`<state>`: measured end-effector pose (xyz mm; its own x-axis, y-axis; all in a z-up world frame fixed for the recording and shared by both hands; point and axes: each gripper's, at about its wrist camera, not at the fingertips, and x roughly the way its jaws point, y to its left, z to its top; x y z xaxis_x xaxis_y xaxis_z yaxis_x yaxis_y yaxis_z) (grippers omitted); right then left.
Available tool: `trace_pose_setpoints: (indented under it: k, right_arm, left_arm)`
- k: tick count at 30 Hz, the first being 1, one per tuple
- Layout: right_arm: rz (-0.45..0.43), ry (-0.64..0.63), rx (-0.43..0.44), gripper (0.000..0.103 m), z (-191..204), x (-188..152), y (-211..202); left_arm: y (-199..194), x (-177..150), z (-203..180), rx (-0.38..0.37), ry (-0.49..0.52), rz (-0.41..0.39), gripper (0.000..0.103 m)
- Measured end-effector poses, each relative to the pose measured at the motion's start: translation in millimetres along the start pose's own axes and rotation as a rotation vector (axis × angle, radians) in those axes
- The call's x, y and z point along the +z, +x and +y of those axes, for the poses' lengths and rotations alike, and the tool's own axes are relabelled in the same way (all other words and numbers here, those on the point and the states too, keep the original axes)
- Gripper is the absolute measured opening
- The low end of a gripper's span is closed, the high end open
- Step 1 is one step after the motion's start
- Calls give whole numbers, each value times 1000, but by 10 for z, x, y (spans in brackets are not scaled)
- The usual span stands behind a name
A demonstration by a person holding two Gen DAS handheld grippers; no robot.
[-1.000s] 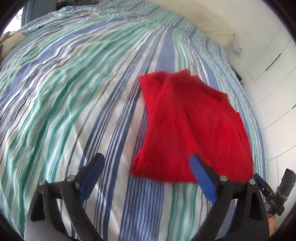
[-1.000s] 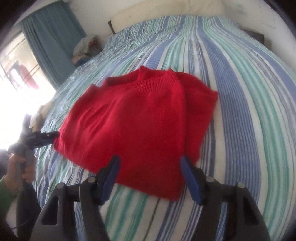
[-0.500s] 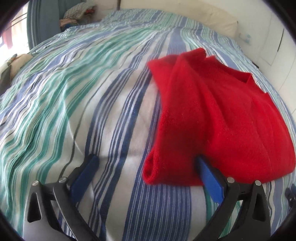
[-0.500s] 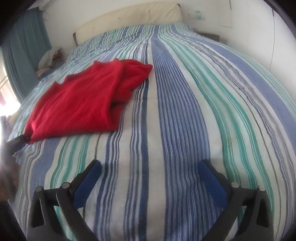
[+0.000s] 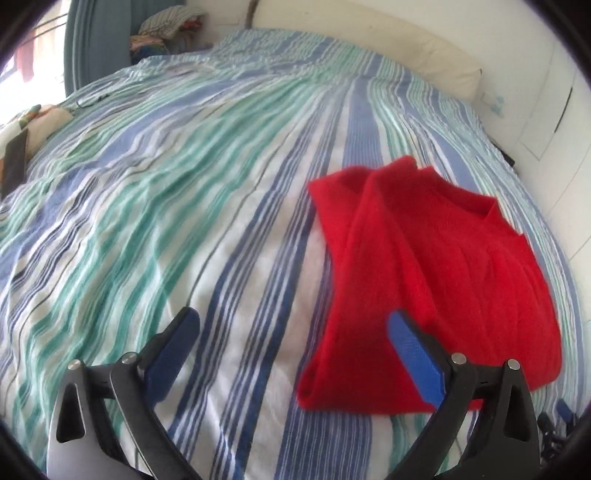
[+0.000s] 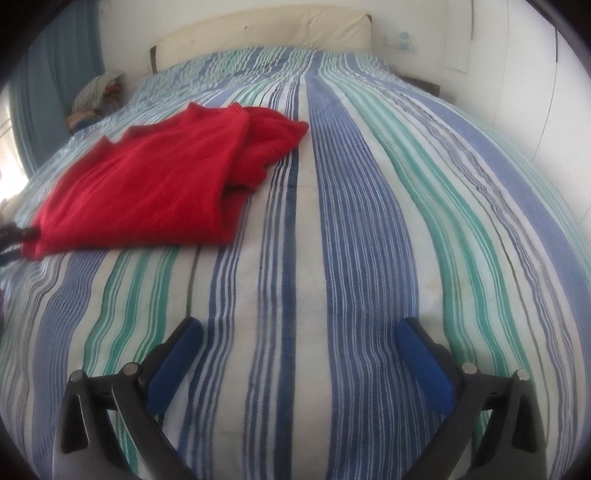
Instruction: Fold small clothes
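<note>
A red knitted sweater (image 5: 436, 273) lies folded on the striped bedspread (image 5: 184, 206). In the left wrist view it is at the right. My left gripper (image 5: 291, 332) is open and empty, its right finger over the sweater's near left corner. In the right wrist view the sweater (image 6: 155, 184) lies far left. My right gripper (image 6: 299, 339) is open and empty over bare bedspread (image 6: 351, 221), well to the right of the sweater. The left gripper's tip (image 6: 18, 236) shows at the sweater's left edge.
A cream headboard (image 6: 266, 33) and white wall stand at the far end. A pile of clothes (image 5: 166, 26) and a blue curtain (image 5: 96, 40) are at the far left. A dark flat object (image 5: 14, 162) lies at the bed's left edge.
The right gripper has swung away from the sweater to the right, now over bare bedspread. The left gripper has shifted slightly left and back. The sweater has not moved.
</note>
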<state>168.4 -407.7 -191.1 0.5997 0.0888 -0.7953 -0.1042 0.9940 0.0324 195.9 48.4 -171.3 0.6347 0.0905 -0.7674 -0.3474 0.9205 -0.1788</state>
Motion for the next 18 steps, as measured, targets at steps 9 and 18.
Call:
trace_pose_setpoints:
  k: [9, 18]
  right_arm:
    - [-51, -55, -20, 103, 98, 231, -62]
    - [-17, -26, 54, 103, -8, 153, 208]
  left_arm:
    - [612, 59, 209, 134, -55, -10, 103]
    - [638, 64, 146, 185, -25, 15, 103]
